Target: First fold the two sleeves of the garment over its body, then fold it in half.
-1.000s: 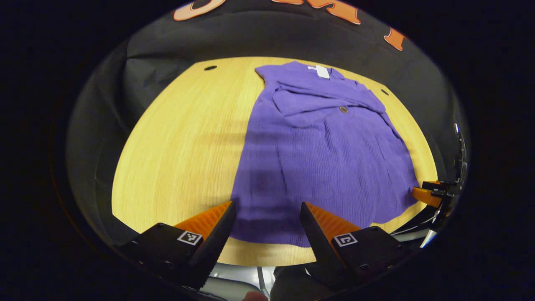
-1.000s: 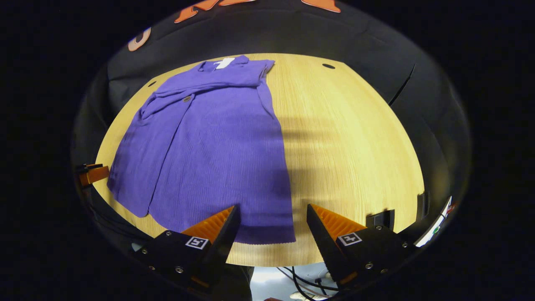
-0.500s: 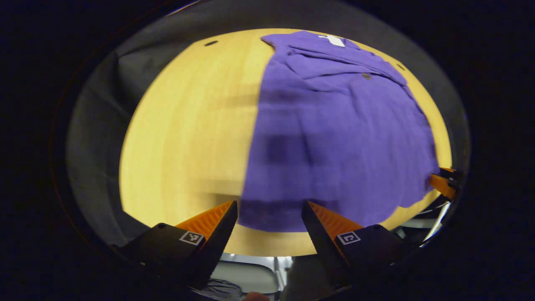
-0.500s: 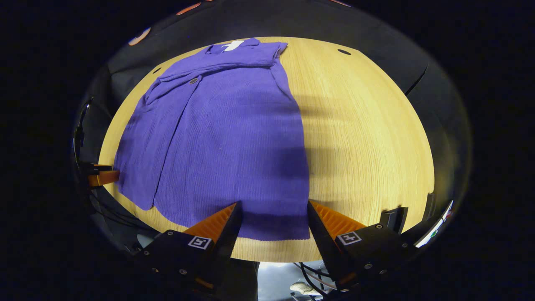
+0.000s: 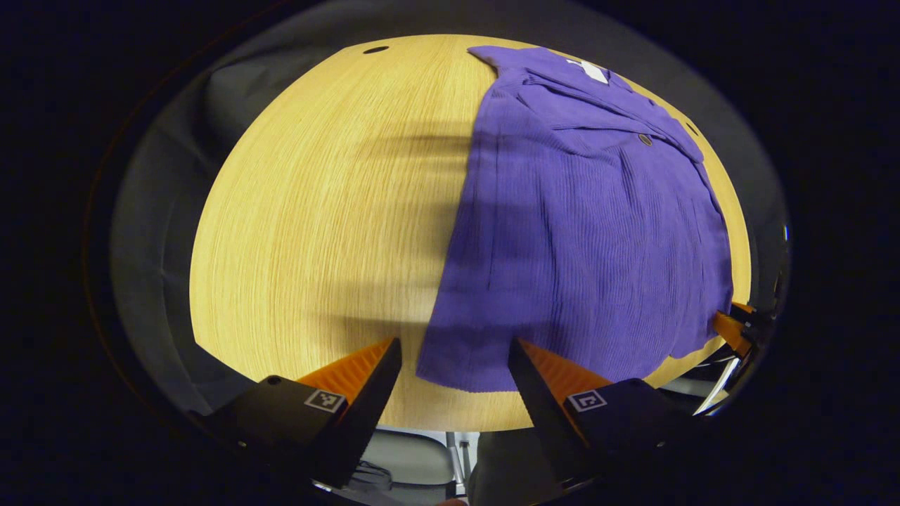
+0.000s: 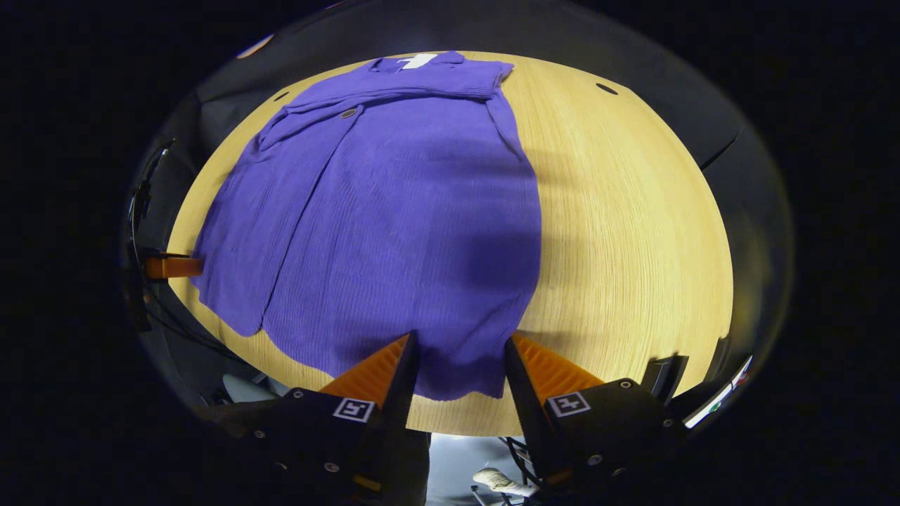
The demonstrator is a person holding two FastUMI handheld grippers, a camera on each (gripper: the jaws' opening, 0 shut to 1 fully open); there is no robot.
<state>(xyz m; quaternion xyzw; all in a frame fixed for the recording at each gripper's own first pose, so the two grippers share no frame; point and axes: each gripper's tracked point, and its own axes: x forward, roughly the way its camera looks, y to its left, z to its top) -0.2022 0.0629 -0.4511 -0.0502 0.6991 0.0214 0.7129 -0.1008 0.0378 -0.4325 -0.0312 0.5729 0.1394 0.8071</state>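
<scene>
A purple ribbed garment (image 5: pixel 583 232) lies flat on the wooden table (image 5: pixel 316 211), collar at the far end, both sleeves folded across its chest. In the left gripper view my left gripper (image 5: pixel 453 344) stands open at the near hem, the hem's left corner lying between its fingers. The right gripper view shows the same garment (image 6: pixel 394 211) with my right gripper (image 6: pixel 459 341) open, its jaws fairly close together around the hem's right corner. Each view catches the other gripper at the hem's far side: the right gripper (image 5: pixel 731 327) and the left gripper (image 6: pixel 172 267).
The table's front edge runs just under both grippers. Small dark holes (image 5: pixel 375 50) (image 6: pixel 606 88) mark the far tabletop. A black device (image 6: pixel 661 369) sits at the near right edge. A chair (image 5: pixel 408 457) and cables lie below the edge.
Both grippers have moved forward and down to the near hem. The hem corners now lie between the fingers. The right gripper's jaws have narrowed a little.
</scene>
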